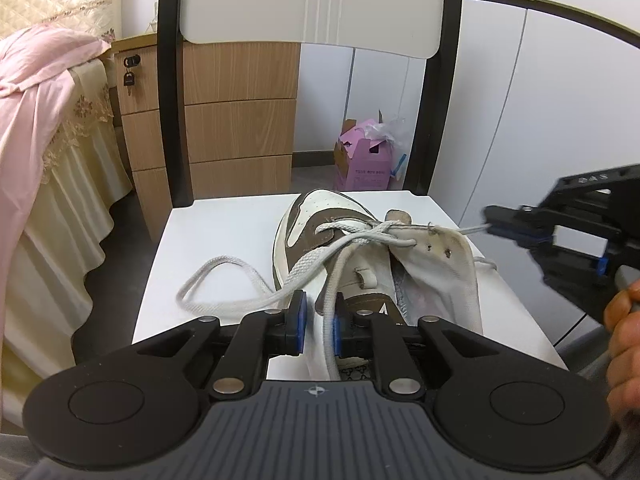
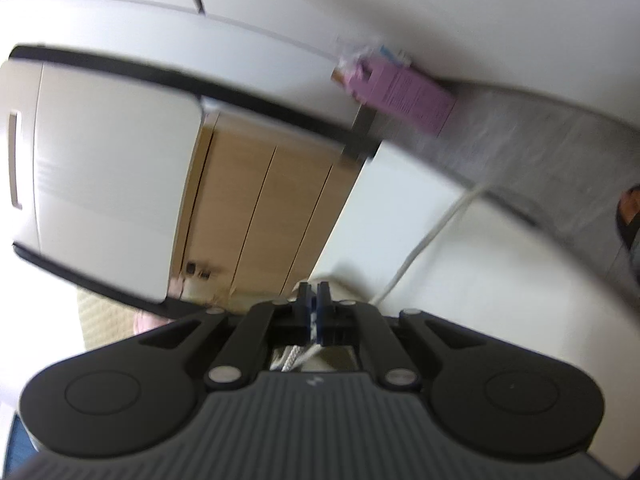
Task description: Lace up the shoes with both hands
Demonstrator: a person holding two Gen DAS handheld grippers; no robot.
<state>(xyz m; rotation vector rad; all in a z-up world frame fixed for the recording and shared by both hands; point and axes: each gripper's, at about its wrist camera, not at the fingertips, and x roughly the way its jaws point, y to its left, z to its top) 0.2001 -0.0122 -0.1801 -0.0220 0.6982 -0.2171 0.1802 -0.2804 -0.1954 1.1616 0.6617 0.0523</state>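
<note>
Looking along the left hand-held gripper [image 1: 319, 322], its two black fingers with blue rubbery pads [image 1: 301, 322] sit a bit apart, with one flat woven off-white shoelace [image 1: 332, 300] running between them; the right pad looks to touch the lace, the left one doesn't, so it's not pinched. That lace goes up to the single brown-and-cream low-top sneaker [image 1: 320, 220], smooth leather-looking panels with small perforations on the toe, lying on the smooth white seat of a chair [image 1: 224, 232] with a black frame. The other end of the lace makes a loose loop on the seat to the left of the shoe. The cream tongue flops open toward the right, showing three eyelet holes.

The right hand-held gripper [image 1: 490, 222] is squeezed together on a thin lace end just past the shoe's right edge, and a person's hand [image 1: 624, 320] is around its handle. The right wrist view is blurry, but the two pads there are pressed together on a woven strand.

Further out: one wood-grain drawer cabinet [image 1: 240, 120] with three drawer fronts, one pink cardboard box [image 1: 366, 160] on the floor, and a pink cloth [image 1: 36, 92] draped over a quilted cream bed.
</note>
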